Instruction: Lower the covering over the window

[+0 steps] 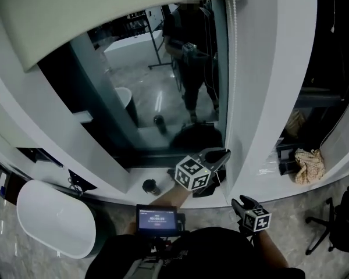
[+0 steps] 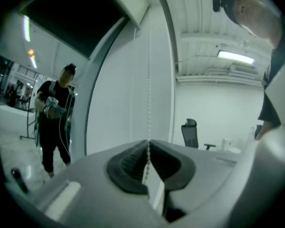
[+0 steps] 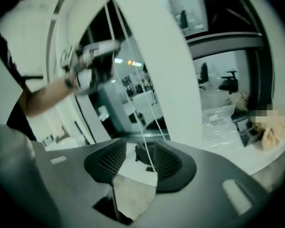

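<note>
Pinching the bead chain (image 2: 148,80) between its ribbed pads (image 2: 130,163), the left gripper (image 2: 148,146) is clamping fully shut on it, with no gap showing between the jaws. In the head view it is sitting at lower centre, just beside the white window frame (image 1: 250,97). The right gripper (image 3: 138,150) is resting lower right of it with its jaws partly apart. The chain's lower run is passing loosely between them, nearer the right-hand jaw. The blind (image 1: 104,16) is lying high across the upper left of the frame, leaving the dark window glass (image 1: 163,97) uncovered.
</note>
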Available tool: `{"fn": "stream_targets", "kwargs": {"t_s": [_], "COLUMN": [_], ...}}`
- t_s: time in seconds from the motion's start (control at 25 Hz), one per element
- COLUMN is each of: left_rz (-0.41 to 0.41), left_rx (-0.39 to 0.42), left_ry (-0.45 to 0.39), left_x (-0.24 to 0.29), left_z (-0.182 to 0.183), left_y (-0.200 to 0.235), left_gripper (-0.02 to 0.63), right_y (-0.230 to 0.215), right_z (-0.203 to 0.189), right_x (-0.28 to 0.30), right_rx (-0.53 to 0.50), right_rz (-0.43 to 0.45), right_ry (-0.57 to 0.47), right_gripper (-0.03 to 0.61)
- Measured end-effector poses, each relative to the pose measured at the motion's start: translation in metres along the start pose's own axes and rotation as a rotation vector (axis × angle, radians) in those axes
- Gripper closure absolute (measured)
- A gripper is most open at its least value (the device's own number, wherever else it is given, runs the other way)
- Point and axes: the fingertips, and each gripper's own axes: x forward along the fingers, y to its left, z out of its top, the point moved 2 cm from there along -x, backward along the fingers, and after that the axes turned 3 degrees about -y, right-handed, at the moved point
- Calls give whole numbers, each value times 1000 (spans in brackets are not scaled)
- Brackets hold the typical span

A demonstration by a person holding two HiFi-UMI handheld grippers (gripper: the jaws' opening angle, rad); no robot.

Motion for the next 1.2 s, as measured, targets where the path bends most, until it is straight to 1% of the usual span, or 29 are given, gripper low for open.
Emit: {"fn": "stream_targets", "kwargs": {"t_s": [0.04,0.08,0.16,0.24,0.32,0.36,0.4,0.44,0.52,0.64,0.68,0.76,0.84,0.88,0.96,1.12,1.2], "left_rz": [21,37,44,11,-39,-59,-73,-84,-105,-124,-121,-113,-112,-113,-114,-106,-128], "left_rx": [-24,-45,-75,-118,-145,-149,-156,-168,-187,-172,-176,-196,-211,-213,-213,-230,-230], "left_ry": [50,98,206,335,453,491,513,519,515,518,515,505,499,497,493,476,454], "left_x": [-4,-7,-15,-28,-43,-48,-52,-54,-52,-51,-53,-57,-61,-61,-61,-64,-67], "left_z": [-27,-53,-107,-167,-224,-248,-265,-275,-278,-277,-277,-277,-277,-277,-276,-273,-268], "left_y": [4,5,-3,-28,-59,-71,-81,-88,-97,-100,-100,-99,-100,-101,-103,-99,-98], "left_gripper": [603,604,603,603,603,603,603,603,603,603,603,603,603,603,603,601,598], "right_y": [-1,-2,5,28,63,82,100,116,145,176,183,195,205,208,214,233,235], "right_z": [20,42,92,149,213,244,273,298,340,383,394,412,424,428,432,425,418], "right_x": [-10,-20,-36,-51,-72,-84,-96,-108,-124,-132,-131,-129,-124,-122,-118,-121,-118], "right_rx": [75,121,142,94,9,-40,-90,-138,-208,-231,-240,-271,-333,-379,-502,-885,-1022], "right_rz": [7,9,29,89,177,225,270,307,363,437,445,435,400,375,311,128,46], "right_ry": [-101,-191,-340,-464,-577,-626,-668,-700,-734,-725,-715,-692,-661,-646,-625,-619,-561], "right_gripper": [394,404,428,433,433,433,431,431,428,425,423,431,483,485,557,561,563]}}
